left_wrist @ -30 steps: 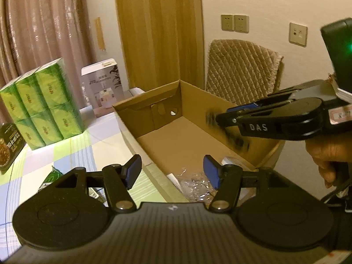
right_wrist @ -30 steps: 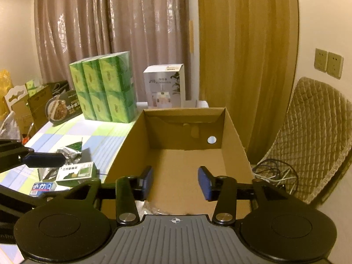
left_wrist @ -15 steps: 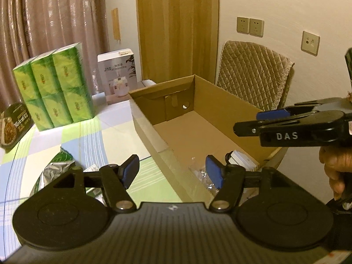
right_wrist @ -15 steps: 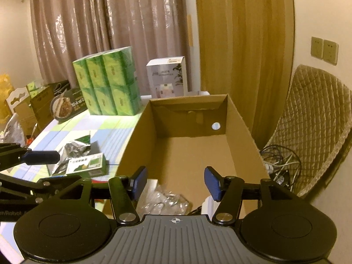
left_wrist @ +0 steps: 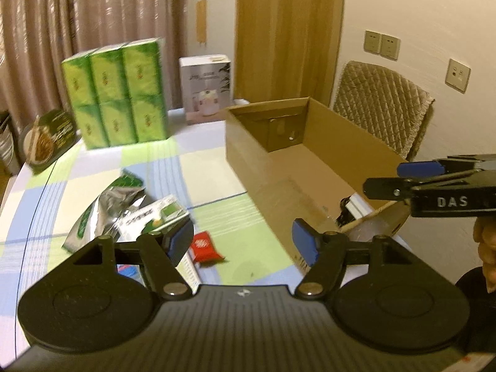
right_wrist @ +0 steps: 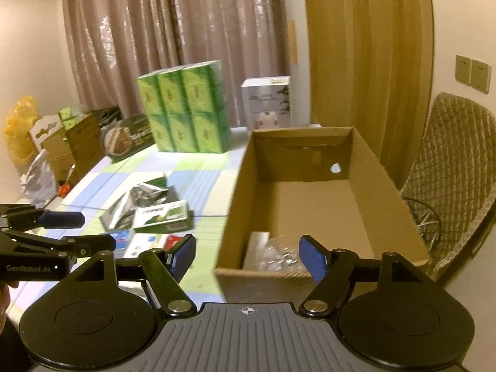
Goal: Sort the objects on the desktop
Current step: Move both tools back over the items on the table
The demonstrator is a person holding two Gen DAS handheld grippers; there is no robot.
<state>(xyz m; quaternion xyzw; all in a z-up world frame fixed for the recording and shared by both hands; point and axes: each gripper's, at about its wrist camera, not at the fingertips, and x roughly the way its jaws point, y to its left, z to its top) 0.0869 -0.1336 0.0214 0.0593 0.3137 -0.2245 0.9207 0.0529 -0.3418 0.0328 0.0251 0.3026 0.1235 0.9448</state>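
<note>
A: Claws first. Left claw (left_wrist: 243,243): jaws opening, nothing between the pads. Right claw (right_wrist: 248,259): same, jaws opening wide, empty.

B: What's under them?

A: Just ahead of the left claw, a red packet (left_wrist: 205,246) on the bench (left_wrist: 204,170). Slightly further and to its left, a flat green-and-white box (left_wrist: 155,217) lying on a crumpled silver-green pouch (left_wrist: 105,204) — loose items, probably still to be sorted.

B: And the bin?

A: Cardboard box (right_wrist: 387,186) straight ahead of the right claw, open top toward it, so drops are easy. Clear plastic wrap (right_wrist: 276,252) sits at its near end, just beyond the pads; in the left view something white and black lies beside the wrap — can't tell what.

B: Far stuff?

A: Beyond the loose pile, stacked green tissue packs (left_wrist: 116,93) and a white carton (left_wrist: 206,88) stand upright at the back edge. Looks like storage, not clutter.
</note>
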